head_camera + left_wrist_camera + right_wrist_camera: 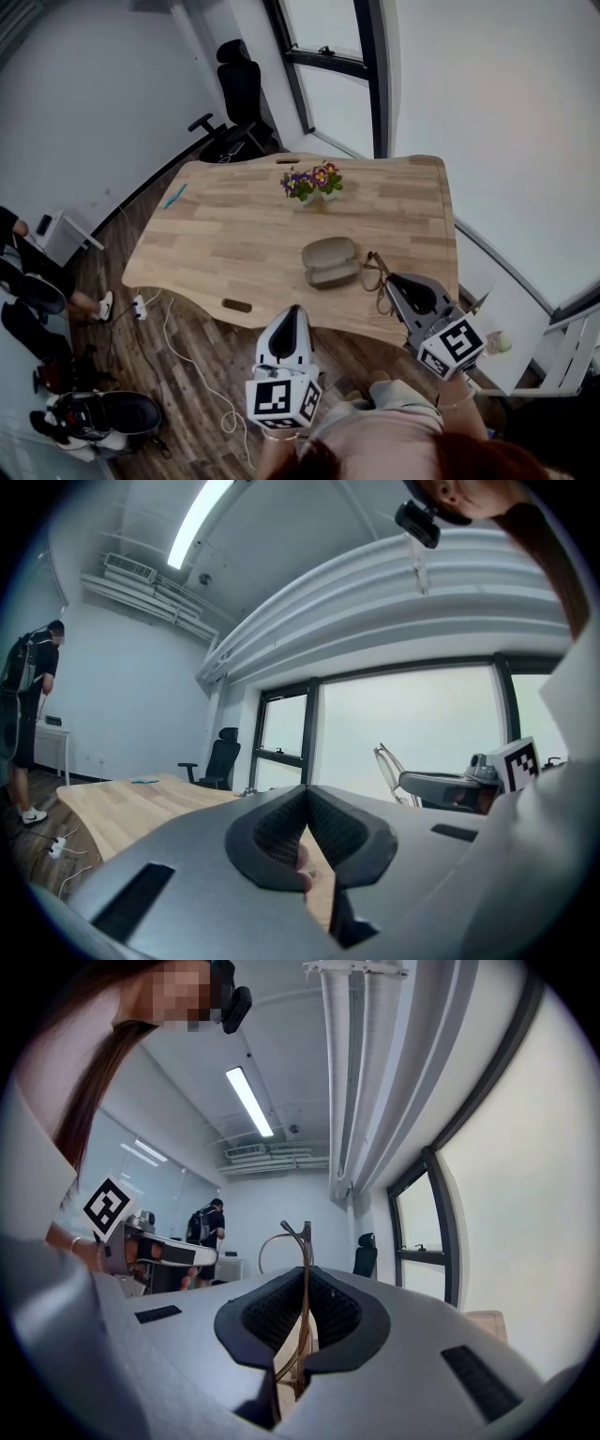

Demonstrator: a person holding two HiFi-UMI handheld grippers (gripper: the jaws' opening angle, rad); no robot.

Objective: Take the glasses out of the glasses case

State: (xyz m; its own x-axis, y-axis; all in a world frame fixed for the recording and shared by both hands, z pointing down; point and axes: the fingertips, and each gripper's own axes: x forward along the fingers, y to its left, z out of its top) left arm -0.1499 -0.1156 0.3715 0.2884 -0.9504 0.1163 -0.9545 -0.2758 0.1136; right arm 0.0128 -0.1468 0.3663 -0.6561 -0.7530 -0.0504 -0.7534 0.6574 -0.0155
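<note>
The left gripper (292, 314) is pinched shut on nothing, close to the person. The right gripper (394, 281) squeezes the thin glasses (376, 274) by their frame, just beside the open glasses case (331, 262) on the wooden table (225, 234). A soft, level hold is best, then set them flat on bare wood.

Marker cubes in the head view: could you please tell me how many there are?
2. One marker cube sits on the left gripper, bottom centre; the other on the right gripper, lower right, holding the glasses. None seems hidden.
</note>
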